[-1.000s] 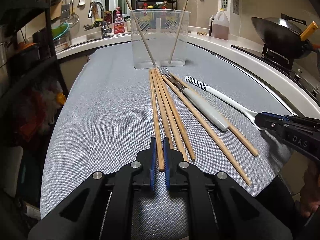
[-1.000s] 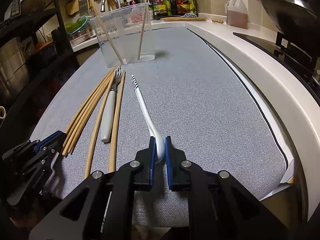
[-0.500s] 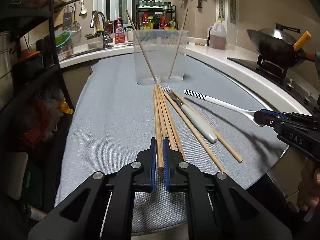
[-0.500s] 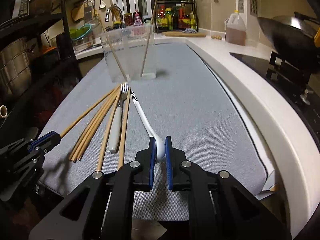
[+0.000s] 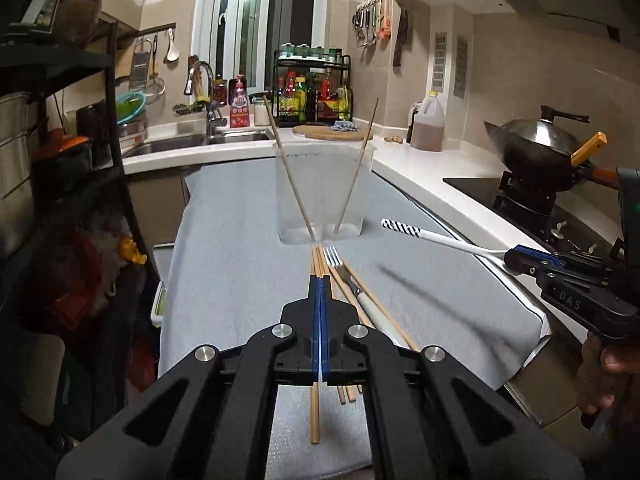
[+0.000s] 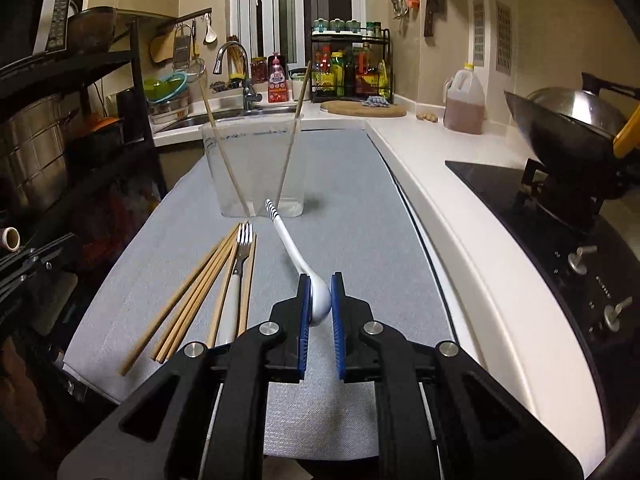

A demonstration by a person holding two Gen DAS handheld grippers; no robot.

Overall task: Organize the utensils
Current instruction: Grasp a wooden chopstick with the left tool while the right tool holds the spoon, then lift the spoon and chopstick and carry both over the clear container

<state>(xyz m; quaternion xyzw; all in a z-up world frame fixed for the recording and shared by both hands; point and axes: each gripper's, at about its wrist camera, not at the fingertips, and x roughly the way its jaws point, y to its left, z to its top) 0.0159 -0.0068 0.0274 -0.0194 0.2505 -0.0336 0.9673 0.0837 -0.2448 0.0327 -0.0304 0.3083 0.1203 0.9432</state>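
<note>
My left gripper (image 5: pixel 320 280) is shut on one wooden chopstick (image 5: pixel 315 416) and holds it lifted, its end hanging below the jaws. My right gripper (image 6: pixel 320 284) is shut on the bowl of a white spoon (image 6: pixel 294 252) with a striped handle tip, raised above the mat; it also shows in the left wrist view (image 5: pixel 436 239). Several chopsticks (image 6: pixel 192 300) and a white-handled fork (image 6: pixel 236 276) lie on the grey mat (image 6: pixel 360 220). A clear plastic container (image 5: pixel 324 192) stands beyond them with two chopsticks leaning inside.
A wok (image 6: pixel 568 128) sits on the stove at the right. An oil jug (image 6: pixel 464 100), a sink with tap (image 5: pixel 204 120) and a spice rack (image 5: pixel 312 92) line the back counter. A black shelf rack (image 5: pixel 72 160) stands at the left.
Both grippers have risen from the mat. The left lifted one chopstick out of the bundle; the right raised the spoon higher. Both views now look more level towards the container.
</note>
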